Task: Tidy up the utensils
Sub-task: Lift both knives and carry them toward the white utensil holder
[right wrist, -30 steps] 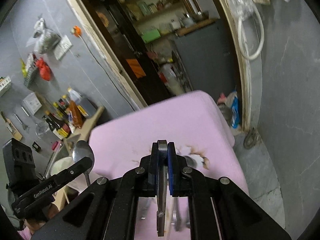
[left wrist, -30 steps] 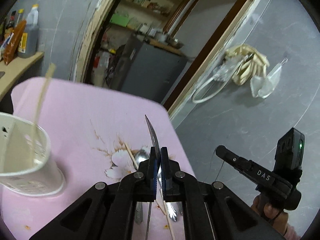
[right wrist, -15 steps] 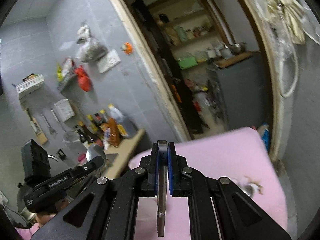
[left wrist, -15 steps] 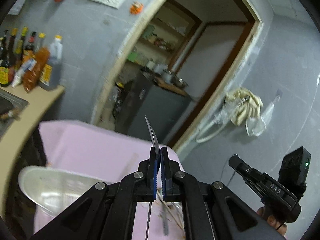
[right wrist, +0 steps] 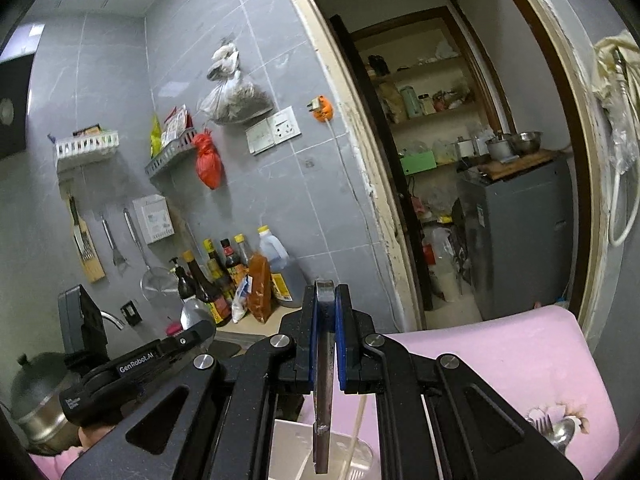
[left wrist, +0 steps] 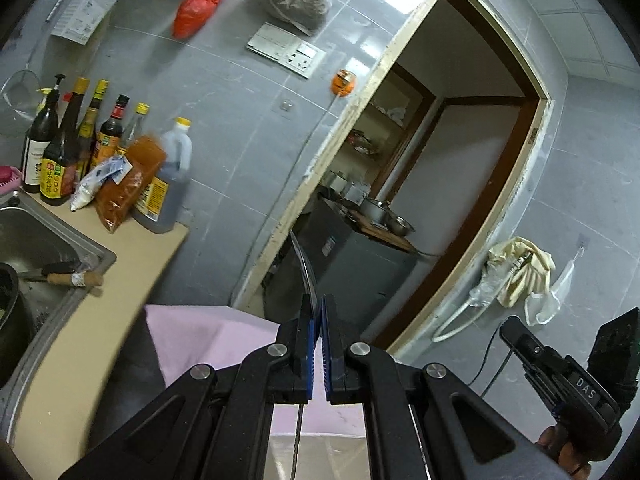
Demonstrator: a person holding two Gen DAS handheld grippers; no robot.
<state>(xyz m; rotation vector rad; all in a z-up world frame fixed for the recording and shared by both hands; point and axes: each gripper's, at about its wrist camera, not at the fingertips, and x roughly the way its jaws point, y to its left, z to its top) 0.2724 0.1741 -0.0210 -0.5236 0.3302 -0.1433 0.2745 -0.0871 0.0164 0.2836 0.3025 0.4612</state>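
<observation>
Pinching a spoon [left wrist: 307,276] edge-on in your left gripper [left wrist: 319,312] and a flat metal handle [right wrist: 325,364] in your right gripper [right wrist: 325,304], you hold both above the white holder [right wrist: 344,460] on the pink table [right wrist: 500,360]

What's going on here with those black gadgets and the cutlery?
A person holds a pair of tongs in each hand and is sorting utensils. The left tongs are shut on a spoon, bowl pointing up. The right tongs are shut on a flat metal utensil handle, its working end hidden. Both are lifted above a white container on the pink tablecloth. More cutlery lies on the cloth's far right.
</observation>
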